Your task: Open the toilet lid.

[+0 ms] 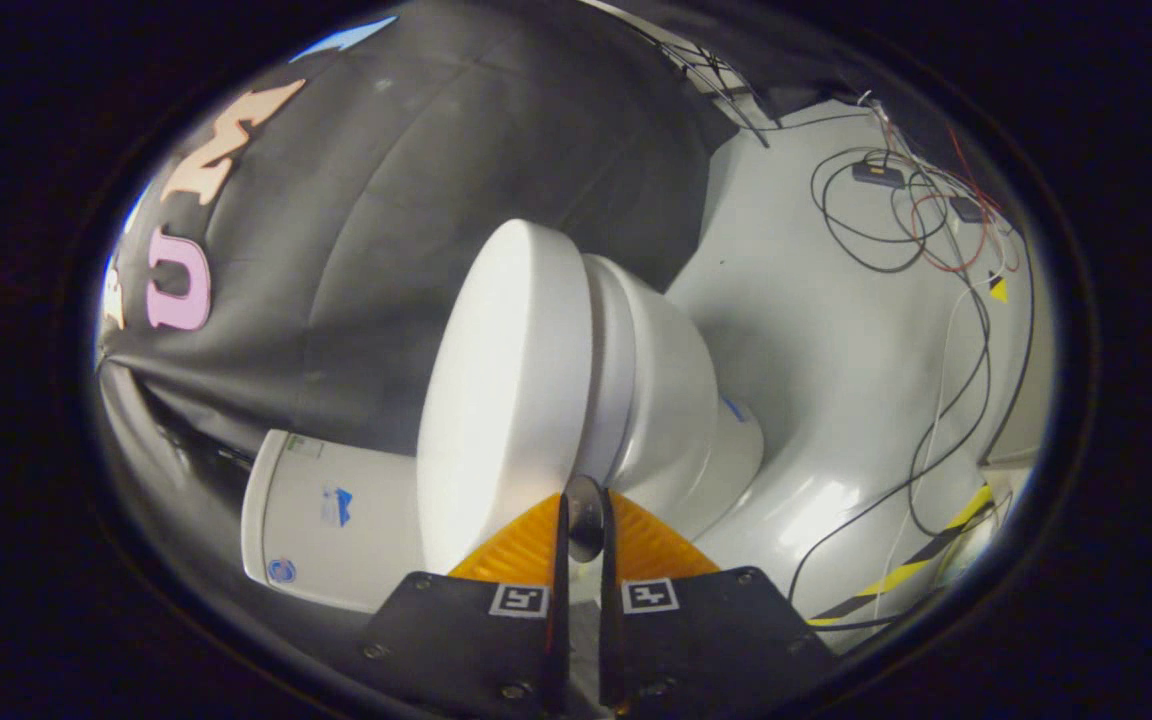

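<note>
Nearly closed, the tongs (584,525) at lower centre of the frame pinch the edge of the white toilet lid (506,390) between both fingers. Beyond it sit the bowl (676,400), the tank (331,520) at lower left, cables (921,220) at upper right.

toilet lid (501,390): smooth glossy plastic, probably | bowl (671,400): glazed ceramic | floor (836,350): glossy

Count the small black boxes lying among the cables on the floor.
2, both beyond the toilet: one black box among the black cables, another beside it among the red wires. Tangled cables may hide more.
</note>
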Demonstrator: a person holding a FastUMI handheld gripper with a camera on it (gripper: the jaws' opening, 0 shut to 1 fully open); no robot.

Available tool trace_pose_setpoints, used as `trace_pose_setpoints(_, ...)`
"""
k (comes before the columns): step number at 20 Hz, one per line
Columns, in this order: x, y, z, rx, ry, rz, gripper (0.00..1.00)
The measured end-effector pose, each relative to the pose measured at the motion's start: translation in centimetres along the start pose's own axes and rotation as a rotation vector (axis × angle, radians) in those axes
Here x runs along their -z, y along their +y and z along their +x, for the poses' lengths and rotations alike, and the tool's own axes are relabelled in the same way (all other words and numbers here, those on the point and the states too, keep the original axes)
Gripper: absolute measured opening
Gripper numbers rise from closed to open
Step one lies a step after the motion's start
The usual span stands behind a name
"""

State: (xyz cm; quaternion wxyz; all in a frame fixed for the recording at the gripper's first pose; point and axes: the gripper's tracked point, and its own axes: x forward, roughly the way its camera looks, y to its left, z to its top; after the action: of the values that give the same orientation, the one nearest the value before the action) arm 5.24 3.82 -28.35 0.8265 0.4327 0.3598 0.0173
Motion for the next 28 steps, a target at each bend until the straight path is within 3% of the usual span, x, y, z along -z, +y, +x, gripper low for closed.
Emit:
trace_pose_setpoints(1,0.3,0.0,3.6,-0.019,-0.004,0.032,0.09)
trace_pose_setpoints(2,-0.3,0.2,0.5,-0.027,0.001,0.043,0.04)
trace_pose_setpoints(7,-0.5,2.3,-0.8,-0.02,-0.009,0.0,0.02)
trace_pose_setpoints(12,-0.7,6.1,-2.5,-0.1,-0.02,-0.03,0.02)
trace_pose_setpoints(19,1.2,11.4,-3.7,-0.208,0.002,-0.154,0.03)
trace_pose_setpoints(22,3.4,12.3,-3.2,-0.191,0.036,-0.244,0.02)
trace_pose_setpoints(23,4.8,13.7,-3.4,-0.258,0.075,-0.247,0.02)
trace_pose_setpoints(24,7.3,18.5,-5.5,-0.463,0.179,-0.169,0.02)
trace_pose_setpoints(25,9.3,21.8,-6.8,-0.543,0.254,-0.187,0.01)
trace_pose_setpoints(28,10.9,20.5,-5.0,-0.386,0.127,-0.58,0.01)
